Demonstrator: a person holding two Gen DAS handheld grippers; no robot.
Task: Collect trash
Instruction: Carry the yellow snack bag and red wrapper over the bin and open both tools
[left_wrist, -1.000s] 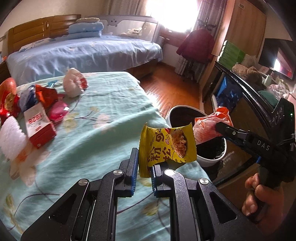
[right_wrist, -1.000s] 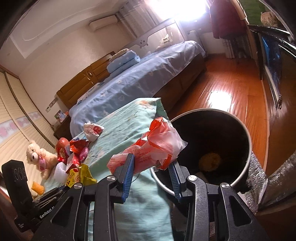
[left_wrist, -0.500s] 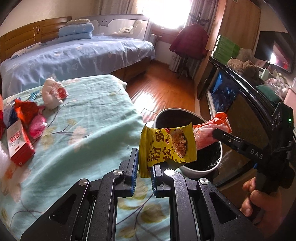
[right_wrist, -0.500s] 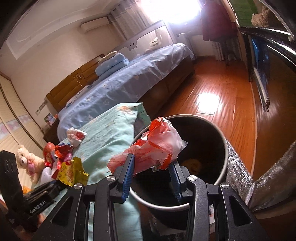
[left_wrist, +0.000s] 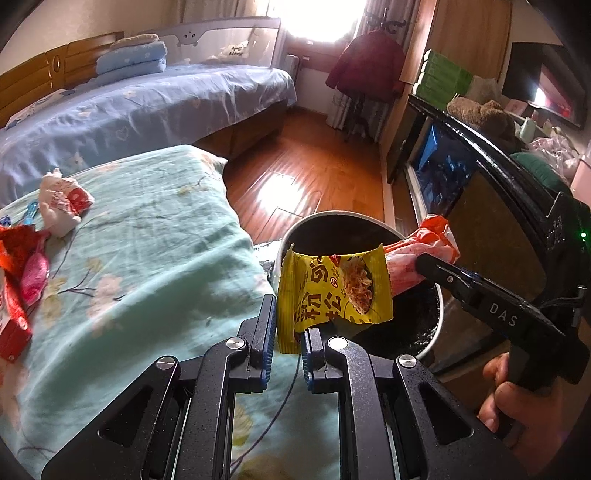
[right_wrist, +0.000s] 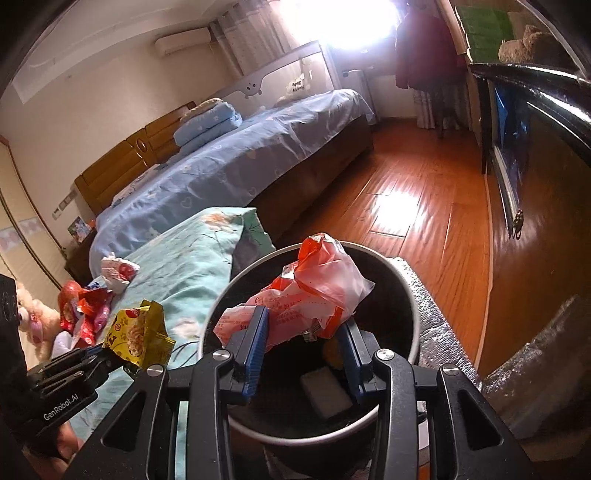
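Disposal is the step in hand — right tool (right_wrist: 301, 339) grips a crumpled red-and-white plastic wrapper (right_wrist: 306, 295) over the round black bin (right_wrist: 413, 295), left tool (left_wrist: 288, 332) clamps a yellow snack packet (left_wrist: 332, 291) just left — releasing comes next.

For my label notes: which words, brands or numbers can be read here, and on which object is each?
"DAS": right gripper, on its side.
"GenRobot.AI": left gripper, on its side.
"粉松": yellow wrapper.
Pink bag: print too small.
Red box: print cut off.
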